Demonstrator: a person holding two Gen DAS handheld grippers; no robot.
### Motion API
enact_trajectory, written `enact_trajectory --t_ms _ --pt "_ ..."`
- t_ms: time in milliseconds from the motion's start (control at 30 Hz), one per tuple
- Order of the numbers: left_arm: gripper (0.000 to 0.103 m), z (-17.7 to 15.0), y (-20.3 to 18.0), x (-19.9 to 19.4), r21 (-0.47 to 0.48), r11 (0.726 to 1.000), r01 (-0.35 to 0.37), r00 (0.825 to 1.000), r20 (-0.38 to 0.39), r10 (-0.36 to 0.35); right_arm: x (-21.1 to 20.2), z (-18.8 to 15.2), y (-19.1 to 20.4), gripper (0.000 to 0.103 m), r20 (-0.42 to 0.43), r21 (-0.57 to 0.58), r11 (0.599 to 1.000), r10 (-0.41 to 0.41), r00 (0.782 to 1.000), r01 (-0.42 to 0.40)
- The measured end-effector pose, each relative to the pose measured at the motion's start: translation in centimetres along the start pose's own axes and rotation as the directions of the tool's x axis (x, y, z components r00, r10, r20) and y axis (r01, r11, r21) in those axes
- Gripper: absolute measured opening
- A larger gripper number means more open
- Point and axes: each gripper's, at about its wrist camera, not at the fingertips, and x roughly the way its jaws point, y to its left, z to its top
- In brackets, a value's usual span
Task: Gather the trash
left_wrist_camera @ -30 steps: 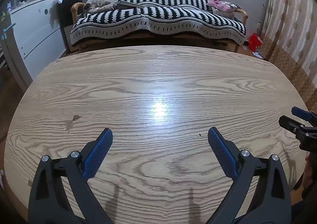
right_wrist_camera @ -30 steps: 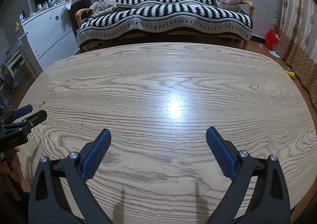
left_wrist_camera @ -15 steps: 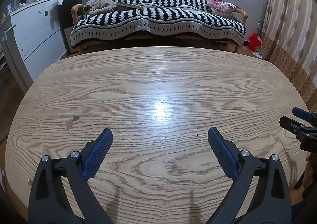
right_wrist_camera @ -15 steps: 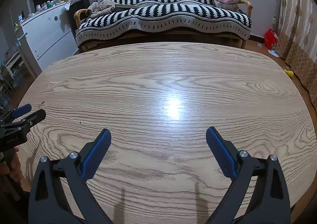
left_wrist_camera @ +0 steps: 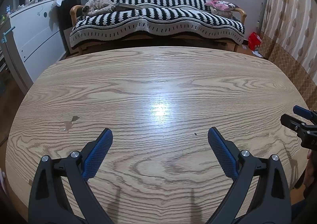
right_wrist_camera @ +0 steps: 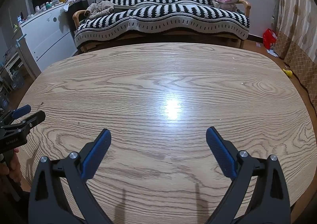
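Looking for trash and all I've got on the wooden table (left_wrist_camera: 158, 77) is a tiny dark speck (left_wrist_camera: 195, 134) just ahead of my left gripper's right fingertip, plus a chipped patch (left_wrist_camera: 69, 123) in the veneer off to the left; too small to say what the speck is. My left gripper (left_wrist_camera: 160, 140) hovers over the near part of the table, its blue-padded fingers (left_wrist_camera: 98, 154) spread wide with nothing between them. My right gripper (right_wrist_camera: 158, 140) is the same story, splayed apart and empty above the tabletop, with a glare spot (right_wrist_camera: 172, 109) shining on the wood just beyond it. From the right wrist camera I catch the left gripper at the far left edge, with the person's hand (right_wrist_camera: 11, 162) wrapped on its handle; from the left wrist camera the right gripper pokes in at the far right edge. Beyond the table sits a sofa (left_wrist_camera: 156, 16) under a black-and-white striped cover, a pink cushion (left_wrist_camera: 221, 4) on its right end and a crumpled cloth (left_wrist_camera: 99, 5) on its left. A white dresser (left_wrist_camera: 33, 31) stands left of it, a red bag (right_wrist_camera: 269, 38) lies on the floor to the right near the patterned curtain (right_wrist_camera: 295, 6), and a small yellow thing (right_wrist_camera: 287, 72) rests on the floor by the table's right side.
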Motion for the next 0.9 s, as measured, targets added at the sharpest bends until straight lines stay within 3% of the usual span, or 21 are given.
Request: enact_trajectory --t_ms 900 --pt "0.094 -0.12 -0.34 -0.02 0.009 1.0 -0.002 1.0 -0.003 0.002 -0.13 0.11 -0.27 0.093 0.001 0.003 1.0 -0.003 1.0 0.003"
